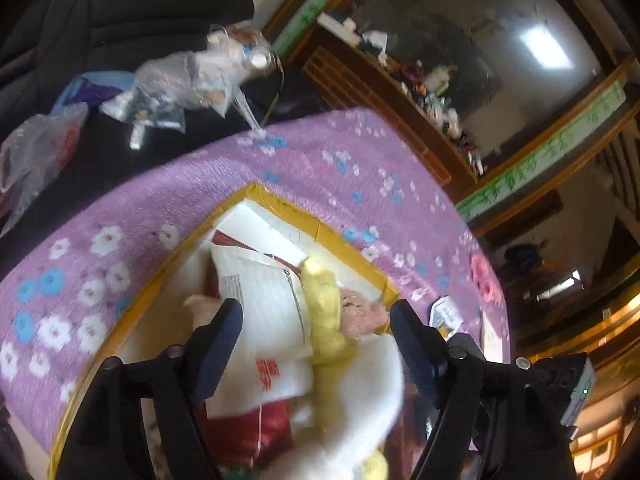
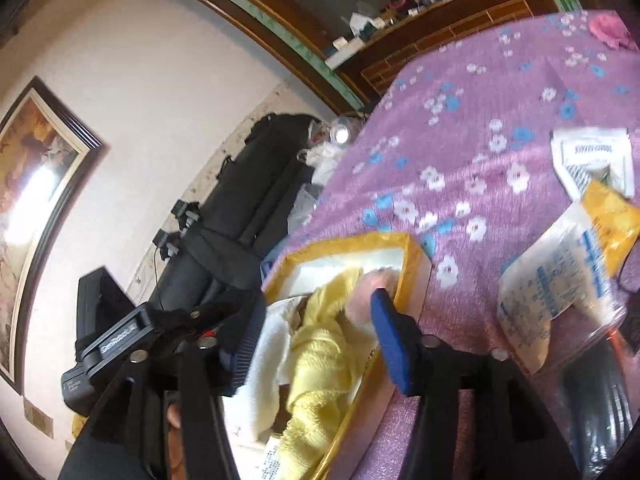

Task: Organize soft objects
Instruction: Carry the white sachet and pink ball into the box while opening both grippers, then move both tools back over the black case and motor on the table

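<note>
Yellow towel [image 2: 320, 356] heaped in the tape-edged box [image 2: 416, 264] with white cloth [image 1: 372, 384] and packets; left gripper [image 1: 316, 348] and right gripper [image 2: 316, 344] both spread, pinching nothing; could snag and drag the pile out over the rim

a cream wall [image 2: 160, 80] carries a dark-framed painting [image 2: 36, 184] (glare washes over part of it). a large mirror [image 1: 472, 52] in a dark wooden frame, edged with a green painted strip, reflects a bright ceiling light [image 1: 546, 50].
</note>
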Tool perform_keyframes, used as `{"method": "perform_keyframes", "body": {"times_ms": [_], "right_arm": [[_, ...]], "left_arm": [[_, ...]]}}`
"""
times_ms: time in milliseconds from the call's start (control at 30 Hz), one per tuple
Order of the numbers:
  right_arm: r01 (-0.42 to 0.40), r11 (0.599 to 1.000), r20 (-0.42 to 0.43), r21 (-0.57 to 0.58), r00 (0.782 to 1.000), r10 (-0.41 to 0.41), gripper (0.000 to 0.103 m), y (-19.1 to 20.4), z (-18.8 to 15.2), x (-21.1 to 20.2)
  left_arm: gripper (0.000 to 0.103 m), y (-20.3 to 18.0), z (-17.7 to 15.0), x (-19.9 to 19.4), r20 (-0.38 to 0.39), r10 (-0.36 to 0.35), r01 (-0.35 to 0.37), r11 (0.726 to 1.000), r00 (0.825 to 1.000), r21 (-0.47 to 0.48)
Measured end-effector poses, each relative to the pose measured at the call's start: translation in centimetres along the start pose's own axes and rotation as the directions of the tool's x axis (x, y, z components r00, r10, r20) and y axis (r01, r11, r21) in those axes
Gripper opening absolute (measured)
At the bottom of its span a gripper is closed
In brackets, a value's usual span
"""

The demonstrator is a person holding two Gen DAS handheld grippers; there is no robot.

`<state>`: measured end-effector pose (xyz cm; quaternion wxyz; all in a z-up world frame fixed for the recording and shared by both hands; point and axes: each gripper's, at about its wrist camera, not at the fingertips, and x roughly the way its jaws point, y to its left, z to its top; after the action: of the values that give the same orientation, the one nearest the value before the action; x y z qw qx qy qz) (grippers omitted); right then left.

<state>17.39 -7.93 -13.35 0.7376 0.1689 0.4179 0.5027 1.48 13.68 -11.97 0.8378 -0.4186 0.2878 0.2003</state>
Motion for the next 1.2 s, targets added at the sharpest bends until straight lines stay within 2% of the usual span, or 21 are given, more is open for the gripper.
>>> {"method": "perform_keyframes", "body": {"times_ms": [33, 100, 133, 233, 333, 433, 567, 667, 800, 900, 967, 1200], "right_arm": [[0.004, 1.0, 0.007, -0.002, 1.0, -0.004, 0.069, 0.0, 0.1, -0.2], [0.005, 1.0, 0.001, 0.001, 1.0, -0.005, 0.071, 0.0, 0.1, -0.2], [0.003, 1.0, -0.006, 0.006, 1.0, -0.003, 0.071, -0.1, 0.1, -0.3], [-0.031, 0.999, -0.017, 0.022, 0.999, 0.031, 0.071, -0.2, 0.3, -1.4], [-0.084, 0.996, 0.005, 0.008, 0.996, 0.084, 0.071, 0.0, -0.1, -4.9], [-0.092, 0.996, 0.018, 0.018, 0.996, 0.092, 0.072, -0.6, -0.8, -8.0], [-0.061, 0.998, 0.019, -0.002, 0.998, 0.061, 0.072, -2.5, -3.0, -12.1], [0.002, 1.0, 0.029, -0.013, 1.0, -0.001, 0.072, -4.4, -4.7, -14.4], [0.092, 0.995, 0.029, -0.03, 0.995, -0.091, 0.072, -6.6, -5.8, -16.6], [0.167, 0.986, 0.026, -0.024, 0.986, -0.167, 0.072, -8.1, -5.8, -17.6], [0.186, 0.982, 0.031, -0.021, 0.982, -0.185, 0.072, -8.9, -5.9, -18.0], [0.236, 0.972, 0.008, 0.004, 0.972, -0.236, 0.072, -10.6, -6.6, -17.2]], "left_arm": [[0.081, -0.5, -0.5, -1.0, 0.042, 0.017, -0.017, 1.0, 0.999, 0.016], [0.086, -1.5, -1.9, -2.7, 0.12, 0.051, -0.059, 0.996, 0.991, 0.061], [0.088, -1.8, -2.4, -3.1, 0.135, 0.059, -0.069, 0.995, 0.989, 0.073], [0.088, -2.6, -4.2, -4.6, 0.145, 0.044, -0.055, 0.996, 0.988, 0.076], [0.088, -3.8, -6.0, -5.9, 0.158, 0.016, -0.03, 0.996, 0.987, 0.083], [0.088, -6.0, -7.8, -6.6, 0.159, -0.003, -0.021, 0.989, 0.987, 0.146], [0.088, -9.6, -10.0, -6.1, 0.119, -0.052, 0.02, 0.967, 0.992, 0.254], [0.088, -11.9, -11.5, -4.4, 0.034, -0.082, 0.068, 0.953, 0.996, 0.296], [0.088, -14.2, -12.9, -2.2, -0.058, -0.061, 0.078, 0.931, 0.996, 0.356], [0.088, -14.9, -13.5, -0.8, -0.133, -0.053, 0.098, 0.926, 0.99, 0.364], [0.088, -15.2, -13.9, -0.3, -0.16, -0.05, 0.106, 0.925, 0.986, 0.365], [0.088, -15.3, -14.8, 1.1, -0.194, -0.039, 0.107, 0.93, 0.98, 0.352]]}}
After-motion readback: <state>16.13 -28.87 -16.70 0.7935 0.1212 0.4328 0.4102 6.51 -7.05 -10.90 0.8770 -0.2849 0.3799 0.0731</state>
